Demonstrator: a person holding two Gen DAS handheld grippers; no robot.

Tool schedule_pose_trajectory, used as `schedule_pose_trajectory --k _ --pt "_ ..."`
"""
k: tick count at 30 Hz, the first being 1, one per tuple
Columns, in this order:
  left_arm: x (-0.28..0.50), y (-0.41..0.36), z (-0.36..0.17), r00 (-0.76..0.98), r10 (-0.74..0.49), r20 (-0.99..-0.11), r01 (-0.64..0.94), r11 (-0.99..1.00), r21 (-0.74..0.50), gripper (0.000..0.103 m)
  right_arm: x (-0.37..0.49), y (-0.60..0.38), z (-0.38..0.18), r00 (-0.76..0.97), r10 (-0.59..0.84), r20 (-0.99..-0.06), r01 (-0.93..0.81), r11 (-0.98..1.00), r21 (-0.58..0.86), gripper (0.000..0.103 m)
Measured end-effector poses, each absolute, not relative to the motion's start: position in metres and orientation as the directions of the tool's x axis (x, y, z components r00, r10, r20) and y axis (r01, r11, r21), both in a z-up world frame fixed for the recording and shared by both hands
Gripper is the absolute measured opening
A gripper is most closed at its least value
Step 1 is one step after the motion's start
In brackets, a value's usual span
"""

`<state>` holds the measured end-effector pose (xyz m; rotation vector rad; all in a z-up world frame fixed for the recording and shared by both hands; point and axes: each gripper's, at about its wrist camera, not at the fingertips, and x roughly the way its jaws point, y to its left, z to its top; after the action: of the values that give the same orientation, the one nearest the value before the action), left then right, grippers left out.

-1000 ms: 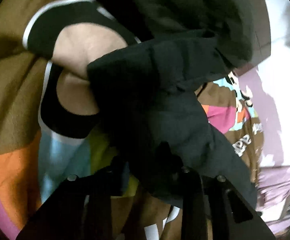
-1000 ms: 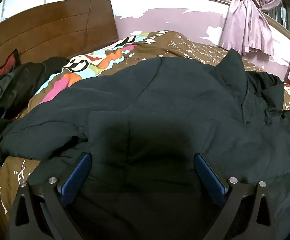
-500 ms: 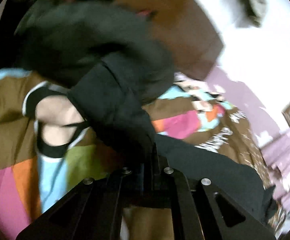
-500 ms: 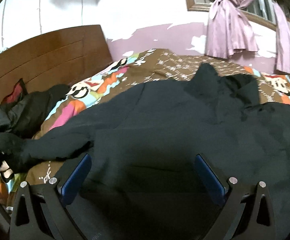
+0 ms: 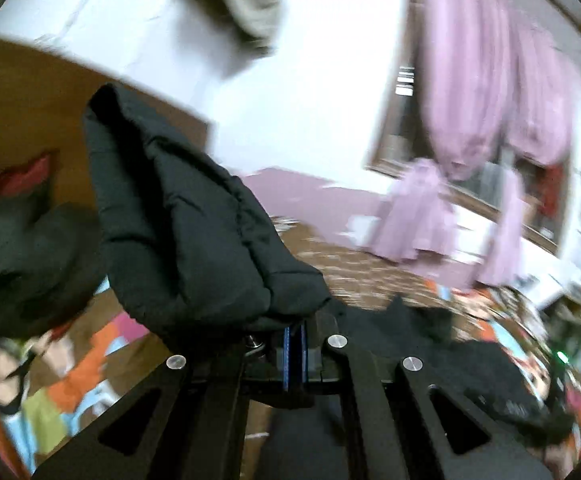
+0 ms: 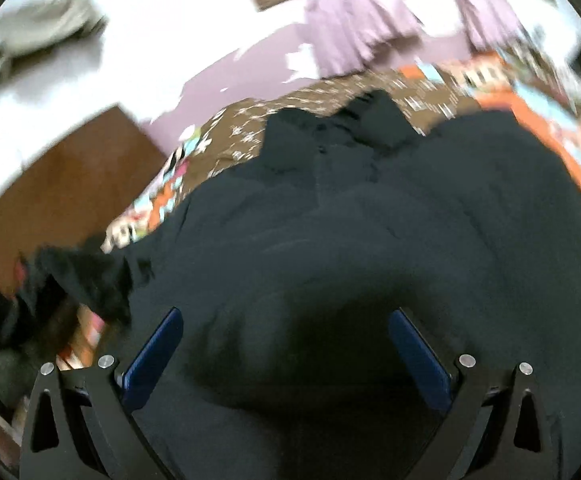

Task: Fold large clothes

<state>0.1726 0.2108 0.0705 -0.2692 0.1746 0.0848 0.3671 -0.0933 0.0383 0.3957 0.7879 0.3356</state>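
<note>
A: Left wrist view – where from?
B: Sits behind its own fingers, faces nearly level across the bed [image 5: 354, 276] toward the curtain [image 5: 486, 92] and wall. A fold of the black jacket [image 5: 194, 232] fills the near field.
A: Right wrist?
B: Tilted downward, close over the jacket [image 6: 370, 240].
A: Overlap?
B: Jacket, bed, curtain, headboard [image 6: 70, 188]. Both blurred.
</note>
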Motion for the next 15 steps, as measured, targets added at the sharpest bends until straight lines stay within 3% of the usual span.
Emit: schedule_pose_trajectory --k 5,10,12,15 --pt "0.177 0.156 0.079 0.966 -0.183 -0.184 0.152 0.973 -0.171 0.002 0.362 -0.142 0.041 0.647 0.466 -0.603 -0.052 0.816 0.575 0.103" --pt "0.183 0.108 0.067 0.874 -0.391 -0.290 0.352 0.919 -0.178 0.002 0.336 -0.178 0.062 0.676 0.453 -0.582 -0.095 0.836 0.541 0.103" --pt "0.192 0.089 0.056 0.827 -0.438 -0.353 0.396 0.899 -0.188 0.002 0.328 -0.192 0.067 0.679 0.458 -0.574 -0.104 0.833 0.543 0.103" --pt "0.206 0.060 0.040 0.792 -0.416 -0.447 0.397 0.907 -0.140 0.002 0.318 -0.207 0.067 0.685 0.470 -0.557 -0.107 0.821 0.561 0.103"
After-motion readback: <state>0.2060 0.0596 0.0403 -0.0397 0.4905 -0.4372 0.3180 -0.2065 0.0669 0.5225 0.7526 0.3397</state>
